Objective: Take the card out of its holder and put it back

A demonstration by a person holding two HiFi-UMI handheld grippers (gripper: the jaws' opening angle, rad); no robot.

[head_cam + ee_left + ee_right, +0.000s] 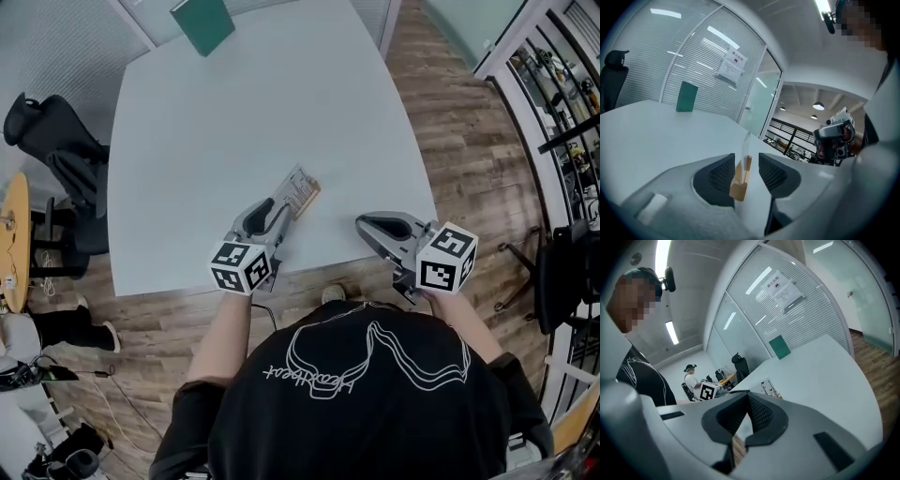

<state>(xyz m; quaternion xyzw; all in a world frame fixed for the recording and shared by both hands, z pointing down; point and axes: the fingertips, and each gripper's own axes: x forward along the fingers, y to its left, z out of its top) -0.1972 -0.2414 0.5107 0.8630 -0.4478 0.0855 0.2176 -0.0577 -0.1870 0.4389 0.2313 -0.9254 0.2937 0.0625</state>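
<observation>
**Left claw open around card in holder, right claw closed and empty**

A black office chair [52, 141] stands on the floor left of the white tabletop [234, 112]. A green flat folder [203, 23] lies at the table's far edge, well apart from everything else. The left gripper [281, 208] rests near the table's front edge. In the left gripper view its jaws stand apart, one on each side of the thin clear plastic card [746, 147], and the pads do not press on it. The card stands upright, edge-on, in the slot of the small light wooden block holder [739, 185], which sits on the table between the jaws. The right gripper [364, 223] is further right, near the front edge and apart from the card. Its jaws are together at the tips with nothing between them.
</observation>
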